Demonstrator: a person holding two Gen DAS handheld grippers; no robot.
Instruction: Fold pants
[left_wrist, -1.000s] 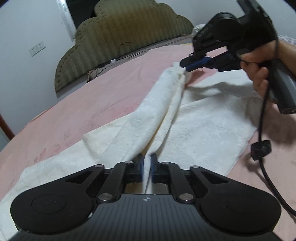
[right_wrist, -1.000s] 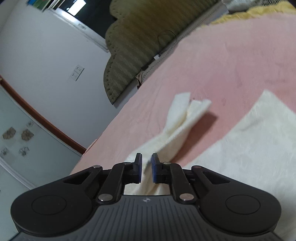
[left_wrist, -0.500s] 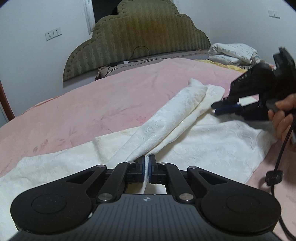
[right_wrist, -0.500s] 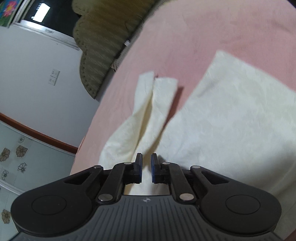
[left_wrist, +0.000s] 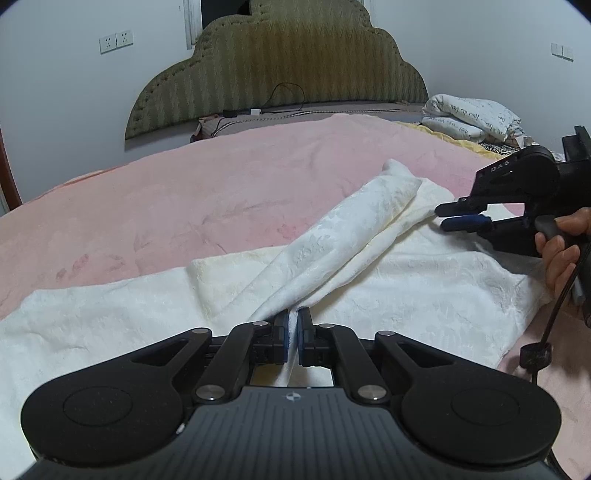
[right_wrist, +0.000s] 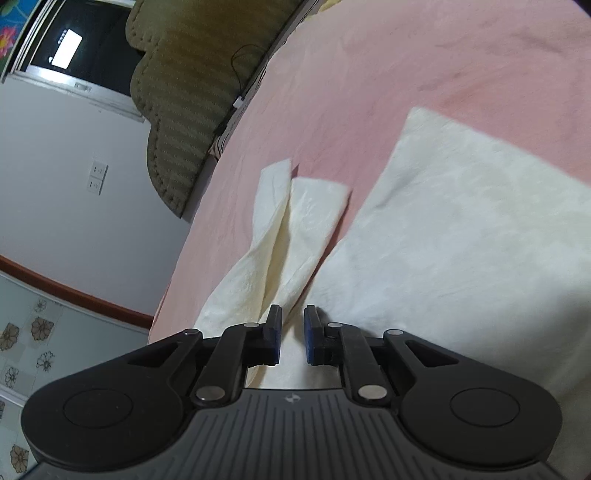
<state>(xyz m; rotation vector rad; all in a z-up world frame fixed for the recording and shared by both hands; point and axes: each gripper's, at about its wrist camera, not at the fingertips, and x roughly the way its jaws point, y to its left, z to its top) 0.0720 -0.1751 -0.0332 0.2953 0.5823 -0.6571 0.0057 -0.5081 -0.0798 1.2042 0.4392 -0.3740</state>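
Recorder: Pants (left_wrist: 332, 240) lay spread on the pink bedspread (left_wrist: 221, 184), cream fabric running from near the left gripper (left_wrist: 291, 325) across to the far right. One leg (left_wrist: 373, 210) was drawn up over the rest as a bunched, twisted ridge, not flat.

Checker: Grip states?

Recorder: Left jaws were nearly closed and pinching the near end of that ridge, with cloth visible between the blue pads. The right gripper (left_wrist: 441, 218) sat just beside the ridge's far end. Its jaws had just been opening and stood a narrow gap apart. From the left view, nothing was clamped between them.

Checker: Progress?

Recorder: Early, by my reading. The leg had been brought across, but it looked roped and off-line with the layer beneath. Edges did not match.

Checker: Remaining?

Recorder: Probably flattening that leg onto the other, squaring the hems, then folding lengthwise into a compact stack. The waistband could not be made out in either view.
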